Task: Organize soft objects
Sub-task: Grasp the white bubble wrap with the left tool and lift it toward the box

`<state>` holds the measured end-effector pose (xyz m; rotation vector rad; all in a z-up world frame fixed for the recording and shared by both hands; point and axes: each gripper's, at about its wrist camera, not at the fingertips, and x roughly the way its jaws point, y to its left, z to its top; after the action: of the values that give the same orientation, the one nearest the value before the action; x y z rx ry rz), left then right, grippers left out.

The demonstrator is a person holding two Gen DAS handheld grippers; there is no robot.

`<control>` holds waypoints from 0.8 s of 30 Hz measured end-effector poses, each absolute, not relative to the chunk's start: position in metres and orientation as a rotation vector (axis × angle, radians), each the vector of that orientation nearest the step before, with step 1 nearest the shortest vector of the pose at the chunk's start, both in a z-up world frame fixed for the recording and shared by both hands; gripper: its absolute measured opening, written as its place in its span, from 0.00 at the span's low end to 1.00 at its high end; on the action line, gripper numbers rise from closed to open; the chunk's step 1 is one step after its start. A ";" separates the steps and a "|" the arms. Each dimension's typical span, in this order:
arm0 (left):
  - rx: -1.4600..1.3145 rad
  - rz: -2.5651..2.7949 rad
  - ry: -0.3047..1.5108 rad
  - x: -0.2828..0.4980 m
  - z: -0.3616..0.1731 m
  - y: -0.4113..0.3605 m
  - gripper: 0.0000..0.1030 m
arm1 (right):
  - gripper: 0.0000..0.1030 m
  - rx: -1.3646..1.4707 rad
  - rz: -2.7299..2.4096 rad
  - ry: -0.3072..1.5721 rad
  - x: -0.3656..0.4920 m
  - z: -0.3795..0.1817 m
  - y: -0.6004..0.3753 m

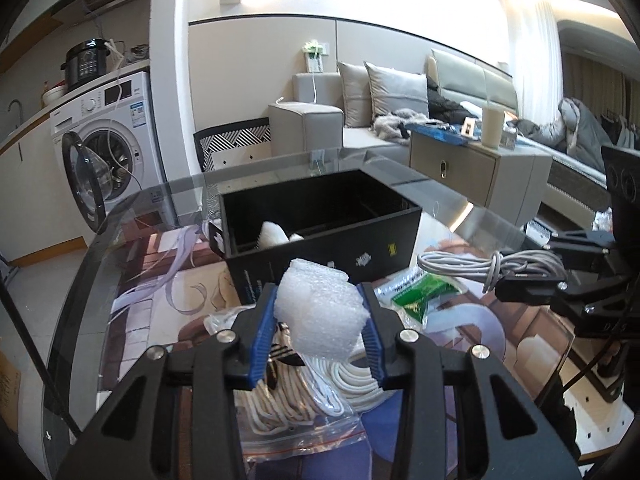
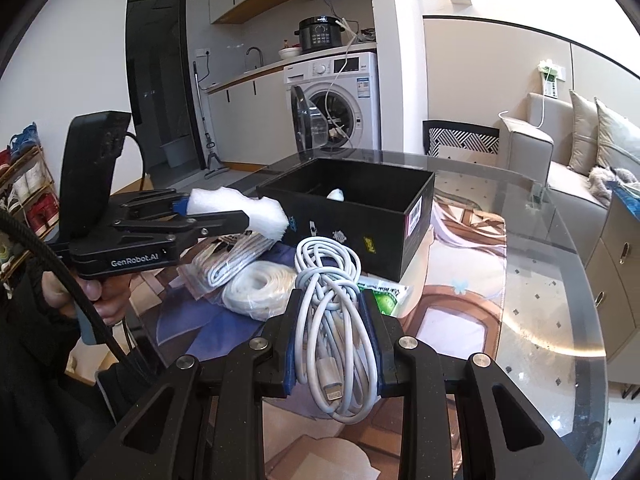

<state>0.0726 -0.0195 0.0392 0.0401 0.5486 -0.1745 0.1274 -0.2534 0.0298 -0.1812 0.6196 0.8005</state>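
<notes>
White cable (image 2: pixel 334 320) between jaws; left gripper (image 2: pixel 256 216) reads, seemingly, "GenRobot.AI".

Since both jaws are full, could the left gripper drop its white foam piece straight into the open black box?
Probably yes: the left gripper holds the white foam piece just short of the open black box, nothing between.

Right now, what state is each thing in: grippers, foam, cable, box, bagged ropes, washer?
Left gripper: shut on the foam.
Foam: squeezed between the pads, held above the table.
Right gripper: shut on the cable.
Cable: coiled, held.
Box: open-topped, a white item inside.
Bagged ropes: coiled, lying on the table.
Washer: door open.
</notes>
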 end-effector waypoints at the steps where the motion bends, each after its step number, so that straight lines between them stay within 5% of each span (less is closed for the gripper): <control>1: 0.035 -0.172 0.542 0.072 0.041 -0.018 0.37 | 0.26 -0.179 0.797 0.617 0.127 0.031 -0.253; 24: -0.033 -0.106 0.419 0.070 0.084 0.004 0.37 | 0.26 -0.121 0.688 0.494 0.127 0.089 -0.249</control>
<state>0.0699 0.0038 0.0838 -0.0327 0.4188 -0.1065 0.1269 -0.2489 0.0895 -0.1215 0.4944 0.6877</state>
